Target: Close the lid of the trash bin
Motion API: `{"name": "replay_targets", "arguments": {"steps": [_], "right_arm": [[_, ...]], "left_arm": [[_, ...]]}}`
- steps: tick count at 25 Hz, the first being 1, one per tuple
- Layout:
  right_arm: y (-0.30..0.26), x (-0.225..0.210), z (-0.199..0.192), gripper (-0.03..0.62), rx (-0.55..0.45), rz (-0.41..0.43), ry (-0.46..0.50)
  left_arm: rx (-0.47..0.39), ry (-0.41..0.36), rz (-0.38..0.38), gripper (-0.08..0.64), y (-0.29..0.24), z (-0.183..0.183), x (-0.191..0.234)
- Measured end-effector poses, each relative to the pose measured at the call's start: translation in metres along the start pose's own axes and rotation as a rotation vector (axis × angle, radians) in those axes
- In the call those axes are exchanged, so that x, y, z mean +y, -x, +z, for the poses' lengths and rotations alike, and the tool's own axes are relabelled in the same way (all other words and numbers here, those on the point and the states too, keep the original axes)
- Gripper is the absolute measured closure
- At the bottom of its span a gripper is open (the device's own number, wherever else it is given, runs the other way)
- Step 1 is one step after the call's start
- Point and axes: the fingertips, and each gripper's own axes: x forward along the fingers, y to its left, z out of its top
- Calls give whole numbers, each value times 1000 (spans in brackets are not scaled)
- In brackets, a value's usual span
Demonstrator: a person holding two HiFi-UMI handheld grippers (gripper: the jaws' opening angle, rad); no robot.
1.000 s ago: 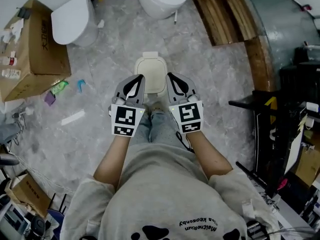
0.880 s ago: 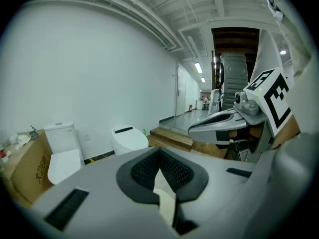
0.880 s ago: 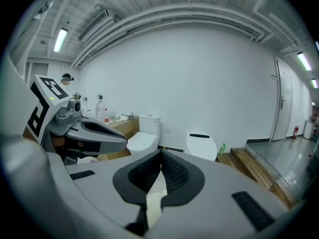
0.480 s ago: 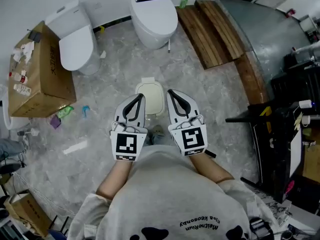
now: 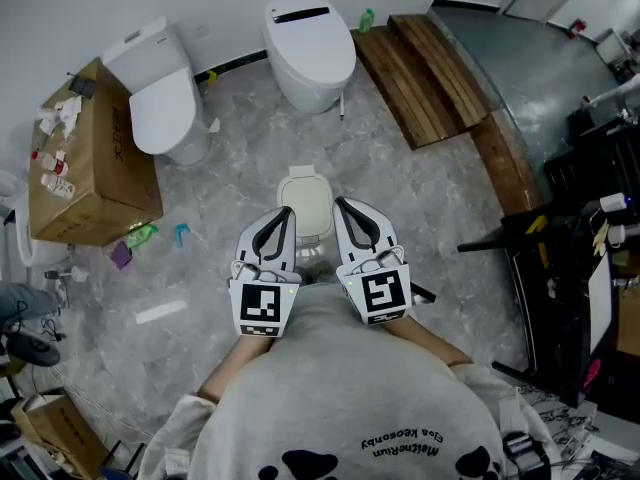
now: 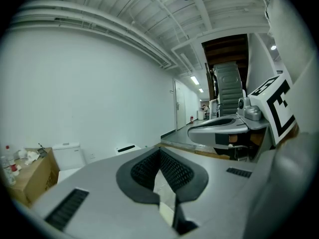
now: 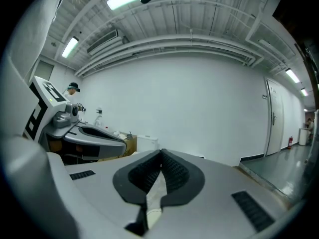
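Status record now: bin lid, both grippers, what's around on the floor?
lid: trash bin lid lies flat on the bin, looks closed
left gripper: shut, empty, aimed at the far wall
right gripper: shut, empty, aimed the same way
beyond bin: tank toilet, tankless toilet
left floor: cardboard box, small litter
right: wooden planks

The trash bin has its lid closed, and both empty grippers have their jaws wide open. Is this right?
Not the jaws: the left gripper and the right gripper are both shut, as the two gripper views show. The lid of the trash bin is indeed closed, and both grippers are empty.
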Motion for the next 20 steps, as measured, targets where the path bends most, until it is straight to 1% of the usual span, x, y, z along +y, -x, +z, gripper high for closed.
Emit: {"name": "replay_targets", "arguments": {"steps": [3,8,13,17,20], "right_arm": [[5,3,1,560,-7,8,20],[3,9,3,560,-43,12,64],[1,2,-3,560,0,17,38],[6,1,-3,560,-2,19,37],[3,-3,-1,560,-21,18,47]], "left_arm": [[-6,-16,1,540,2,2,-5],[-26,-29,1,540,6,3,-1],[-25,-39,-11,540,-5,6,-6],[-22,-41,-11,540,-3,6,-10],[-16,-37,-8,540,-7,5,-7]]}}
